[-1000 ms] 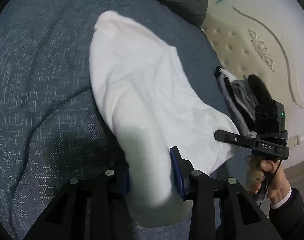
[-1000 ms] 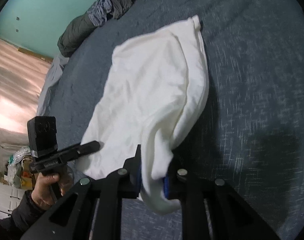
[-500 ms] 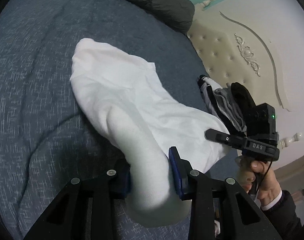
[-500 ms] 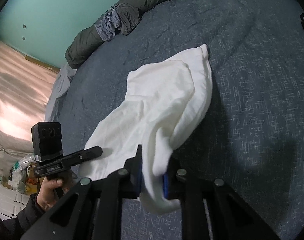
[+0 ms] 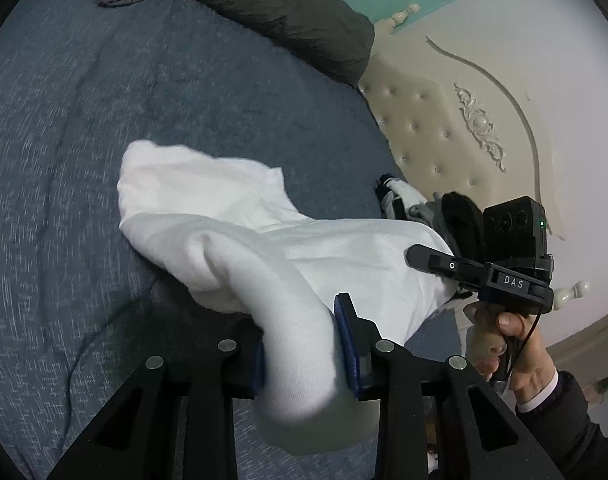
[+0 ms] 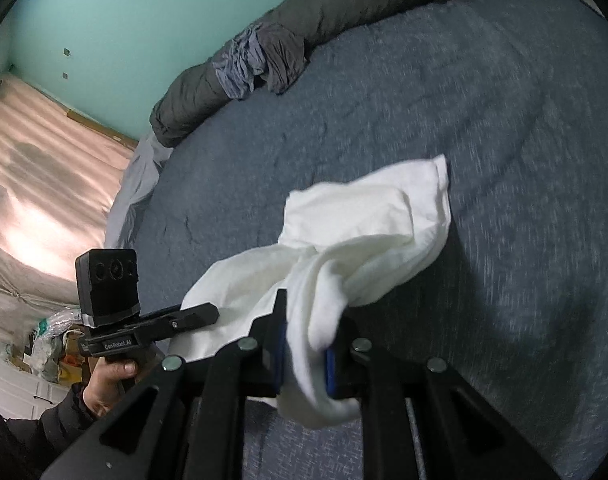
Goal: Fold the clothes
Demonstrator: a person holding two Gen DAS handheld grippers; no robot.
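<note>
- Pinching a bunched edge of the white garment (image 5: 240,240), the left claw (image 5: 304,344) has its blue pads on a thick roll of cloth, its jaws closing a little further on it; the right claw (image 6: 304,356) is pressed tight on the other bunched edge of the same garment (image 6: 368,240)
- Compared with a second ago, both claws have risen together; the near half of the cloth now hangs between them, clear of the bed (image 5: 84,140), while only the far end still lies on the blue cover
- This looks like the lift that begins a fold; carrying the held edge over onto the resting far end would halve the garment
- A pile of darker clothes (image 5: 416,208) sits beside the headboard (image 5: 444,120), untouched
</note>
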